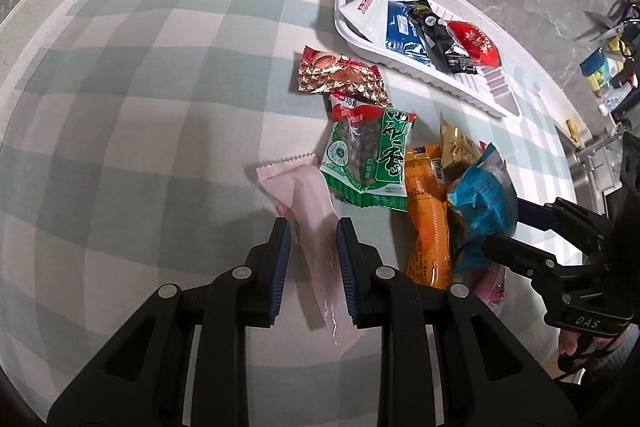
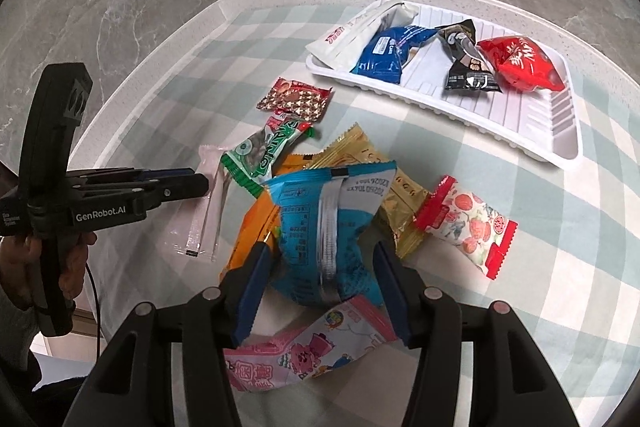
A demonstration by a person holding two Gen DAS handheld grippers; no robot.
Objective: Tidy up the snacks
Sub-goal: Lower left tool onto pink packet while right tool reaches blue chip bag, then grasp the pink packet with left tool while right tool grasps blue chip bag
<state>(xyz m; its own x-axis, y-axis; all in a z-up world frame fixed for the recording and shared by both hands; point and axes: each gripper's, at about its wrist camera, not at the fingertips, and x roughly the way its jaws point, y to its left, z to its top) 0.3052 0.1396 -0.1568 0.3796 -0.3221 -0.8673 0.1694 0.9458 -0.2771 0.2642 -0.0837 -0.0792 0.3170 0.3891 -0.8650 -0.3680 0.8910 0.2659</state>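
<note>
The left tongs (image 1: 312, 247) are nearly closed on a pale pink wrapper (image 1: 308, 211) lying low in the centre of the left wrist view, blue pads pressing its flanks, so I read this as a grip. The right tongs (image 2: 316, 267) stand about half open astride a puffy blue packet (image 2: 324, 223) in the lower middle of the right wrist view. Their pads sit beside its sides, and whether they press I cannot tell.

To do this step well, I would lift the pink wrapper straight up before swinging it. Its far end lies just beside the green seed packet (image 1: 364, 159), and a dragging move could pull that along. The wrapper is thin and limp, so it will droop; hold it near the middle.

The blue packet rests on an orange packet (image 2: 256, 223) and a gold packet (image 2: 396, 195), with a pink cartoon-printed packet (image 2: 304, 355) below it. A firm close and a vertical lift should keep those from being dragged off.

The white tray (image 2: 560, 131), upper right, already holds four snacks on the checked cloth of the worktop (image 2: 520, 307). Bare ribbed floor shows at its lower right end, the likeliest place to set these down.
</note>
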